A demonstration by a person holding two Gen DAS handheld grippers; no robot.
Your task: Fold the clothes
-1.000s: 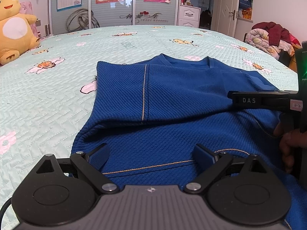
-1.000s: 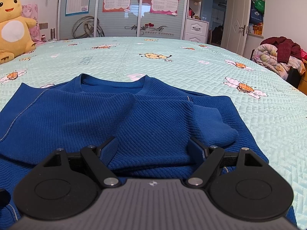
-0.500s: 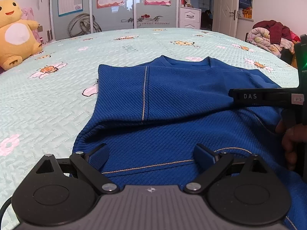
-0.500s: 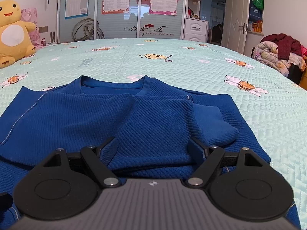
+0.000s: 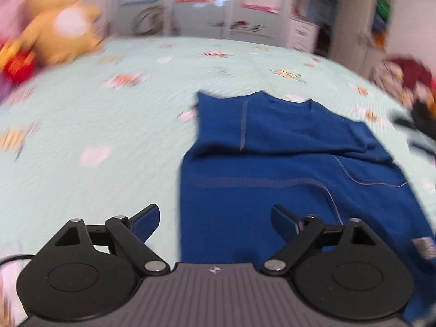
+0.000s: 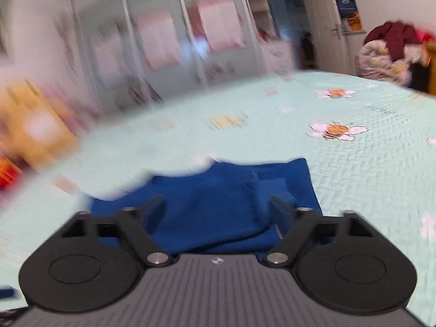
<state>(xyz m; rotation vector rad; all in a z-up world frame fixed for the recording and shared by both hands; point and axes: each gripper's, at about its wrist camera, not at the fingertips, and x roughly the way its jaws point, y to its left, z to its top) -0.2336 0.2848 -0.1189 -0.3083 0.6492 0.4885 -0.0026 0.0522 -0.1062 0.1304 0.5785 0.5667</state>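
Lying flat on the bed (image 5: 109, 125), the blue sweater (image 5: 286, 169) sits ahead and to the right of the left gripper (image 5: 215, 223), whose jaws stand wide with nothing between them; its left finger hangs over bare quilt, its right finger over the sweater's near edge. The right gripper (image 6: 216, 209) is likewise spread wide and holds nothing, with the sweater directly ahead of it and just below its fingers. Both views are blurred, so fine detail is hard to read. As far as the left view shows, the sides are already turned in: a straight left edge runs away from the gripper, a layer lies across the upper body below the collar, and a stitched seam crosses the panel. In the right view a cuffed sleeve end rests on top, near the right finger. My judgement is that the sweater is part folded into a long narrow shape, and that what remains is bringing the hem end, nearest the grippers, up toward the collar, then neatening. A yellow plush toy (image 5: 62, 21) sits far ahead to the left.
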